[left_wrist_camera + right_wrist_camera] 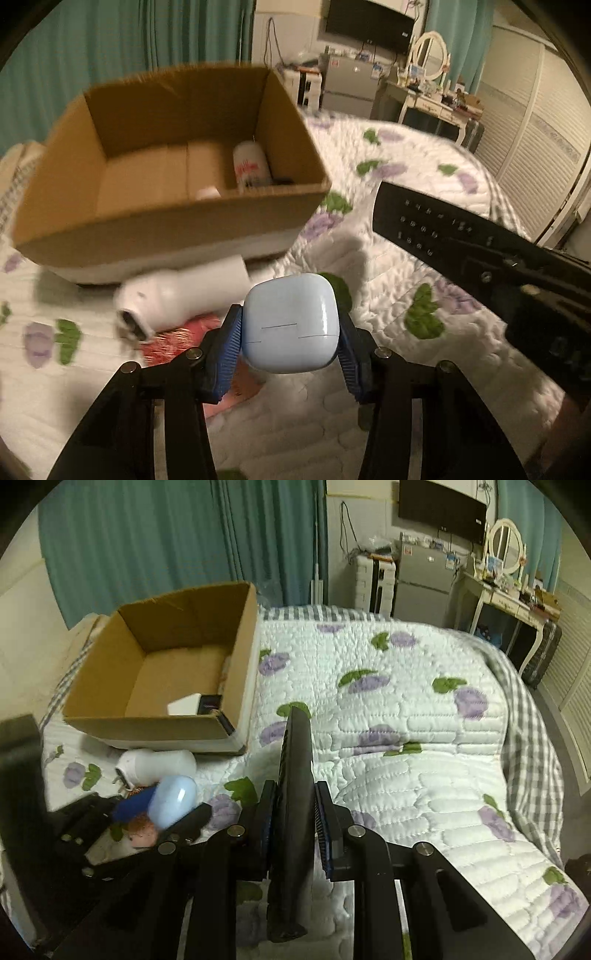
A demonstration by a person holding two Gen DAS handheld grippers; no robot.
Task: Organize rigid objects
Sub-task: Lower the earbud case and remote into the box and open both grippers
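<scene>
STEP: carry to cardboard box [177, 221] | LEFT: left gripper [290, 334] jaws clamp blue case [291, 321], short of box near rim, above white bottle [177, 299] | RIGHT: right gripper [293, 823] jaws clamp black remote [293, 775], right of box | NEXT: lift both over rim; box floor mostly free.

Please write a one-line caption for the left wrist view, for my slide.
Left gripper jaws hold a light blue case above the quilted bed, near an open cardboard box.
</scene>
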